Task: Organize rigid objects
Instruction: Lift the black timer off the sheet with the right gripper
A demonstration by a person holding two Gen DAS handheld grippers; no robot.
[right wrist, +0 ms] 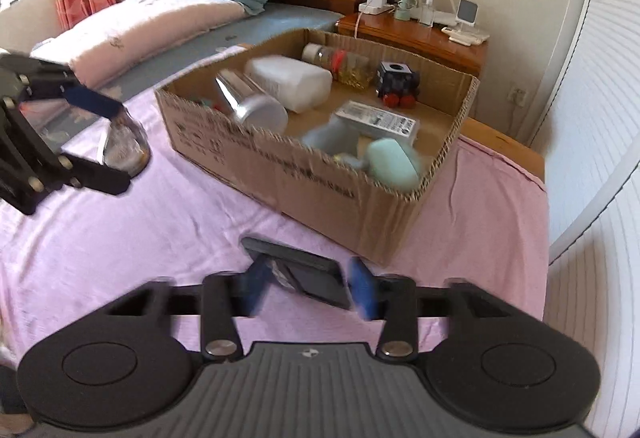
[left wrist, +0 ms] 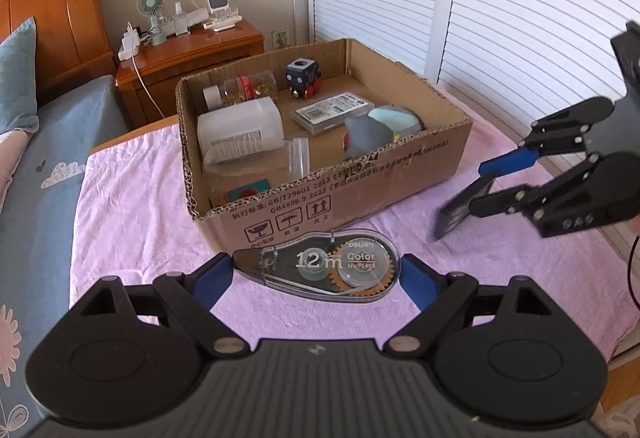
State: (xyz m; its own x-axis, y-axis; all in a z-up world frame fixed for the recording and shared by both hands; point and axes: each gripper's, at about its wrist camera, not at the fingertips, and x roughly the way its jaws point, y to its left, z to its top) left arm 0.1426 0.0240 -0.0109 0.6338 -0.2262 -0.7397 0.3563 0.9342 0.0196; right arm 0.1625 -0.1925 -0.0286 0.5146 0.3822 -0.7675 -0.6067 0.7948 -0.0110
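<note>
Hand-held grippers (left wrist: 316, 270) (right wrist: 308, 288), two; one box (left wrist: 400, 174)

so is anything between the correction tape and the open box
Nothing visible. The correction tape, held in the left tool, sits just in front of the box's near wall, only that low wall to clear.

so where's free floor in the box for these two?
Bare cardboard in the cardboard box behind the flat plastic case, right of the toy train. Left half is crowded: white bottle, clear jar. Grey toy fills the near right corner.
</note>
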